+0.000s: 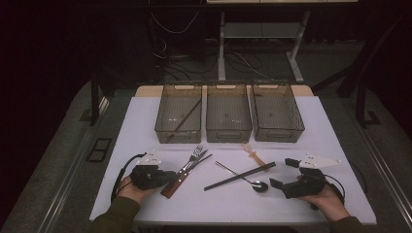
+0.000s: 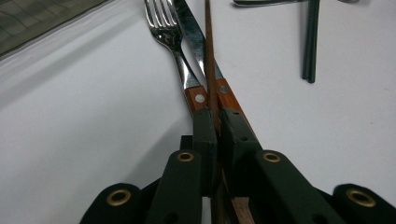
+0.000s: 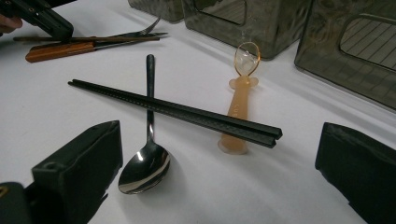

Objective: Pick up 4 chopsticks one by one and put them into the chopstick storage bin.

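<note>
Pinching a thin brown chopstick (image 2: 209,60) between my left gripper's (image 2: 217,122) pads, I have those jaws drawn almost together, the stick running straight out from the narrow slot between them. It lies over the fork (image 2: 173,42) and the knife (image 2: 201,46), both with wooden handles riveted in silver, and those handles sit just under my jaw tips. From the high view my left gripper (image 1: 167,177) rests low at the near left of the white table (image 1: 136,131), right at the butt end of that cutlery.

My right gripper (image 1: 285,174) sits at the near right with its jaws spread wide and nothing between them. Looking along it, I see the steel spoon (image 3: 144,168) with its bowl toward me, a pair of black chopsticks (image 3: 177,111) lying across its handle, and the far end of that pair resting on an orange plastic spoon (image 3: 239,112).

At the far side of the table three smoky clear bins (image 1: 229,119) stand in a row, side by side. In the left bin (image 1: 178,116) another brown stick (image 1: 187,118) lies slantwise on the floor of it. The middle bin and the right bin (image 1: 277,116) show bare bottoms as far as I can make out.
</note>
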Action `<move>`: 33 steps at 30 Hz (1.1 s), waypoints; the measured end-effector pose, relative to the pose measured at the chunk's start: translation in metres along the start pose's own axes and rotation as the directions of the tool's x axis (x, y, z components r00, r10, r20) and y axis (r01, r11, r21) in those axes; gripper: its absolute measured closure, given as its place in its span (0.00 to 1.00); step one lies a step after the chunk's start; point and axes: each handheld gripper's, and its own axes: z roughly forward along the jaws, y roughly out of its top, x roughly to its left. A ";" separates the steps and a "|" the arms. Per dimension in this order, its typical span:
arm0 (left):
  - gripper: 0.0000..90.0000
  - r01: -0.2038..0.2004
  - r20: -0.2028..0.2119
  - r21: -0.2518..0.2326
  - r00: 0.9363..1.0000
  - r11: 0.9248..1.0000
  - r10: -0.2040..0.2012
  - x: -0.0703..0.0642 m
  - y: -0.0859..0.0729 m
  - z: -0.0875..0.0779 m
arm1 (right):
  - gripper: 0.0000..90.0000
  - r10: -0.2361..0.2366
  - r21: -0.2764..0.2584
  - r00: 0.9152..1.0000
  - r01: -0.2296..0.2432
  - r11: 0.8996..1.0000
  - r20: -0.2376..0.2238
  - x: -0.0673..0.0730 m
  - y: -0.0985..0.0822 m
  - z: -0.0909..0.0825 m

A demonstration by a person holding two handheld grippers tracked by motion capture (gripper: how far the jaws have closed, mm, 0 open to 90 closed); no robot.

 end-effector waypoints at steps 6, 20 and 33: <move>0.94 -0.009 0.004 0.009 1.000 1.000 0.009 -0.001 0.001 0.000 | 0.01 -0.001 0.000 1.000 0.001 1.000 -0.001 0.000 0.000 0.000; 0.94 -0.002 -0.005 -0.010 1.000 1.000 0.002 -0.003 0.006 -0.005 | 0.01 0.004 0.000 1.000 -0.004 1.000 -0.002 0.000 0.000 0.000; 0.94 -0.013 -0.019 -0.026 1.000 1.000 0.012 -0.001 0.012 -0.014 | 0.01 0.009 0.002 1.000 -0.009 1.000 -0.019 0.005 -0.001 0.004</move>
